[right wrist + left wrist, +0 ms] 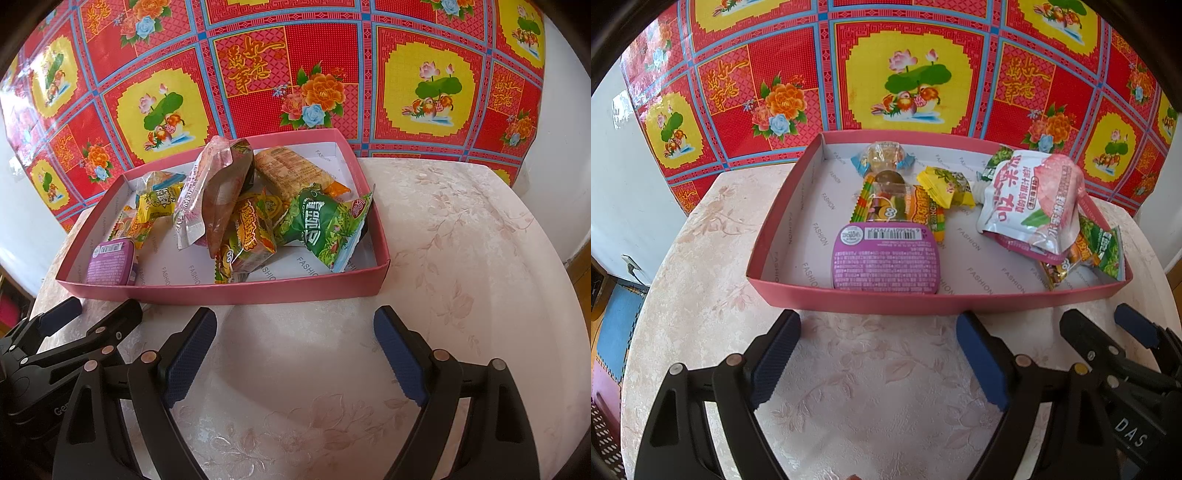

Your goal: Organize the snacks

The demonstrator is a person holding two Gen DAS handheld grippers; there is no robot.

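One pink box [849, 301], one purple tin [885, 258], two green packets [325, 225], one white pouch [1030, 199]

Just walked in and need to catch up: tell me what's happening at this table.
A person holds two handheld grippers over a cloth-covered table. Both the left gripper and the right gripper are open and empty, hovering just in front of a pink box. The snacks already lie inside it, among them a purple tin, a green packet and a pink-and-white pouch.
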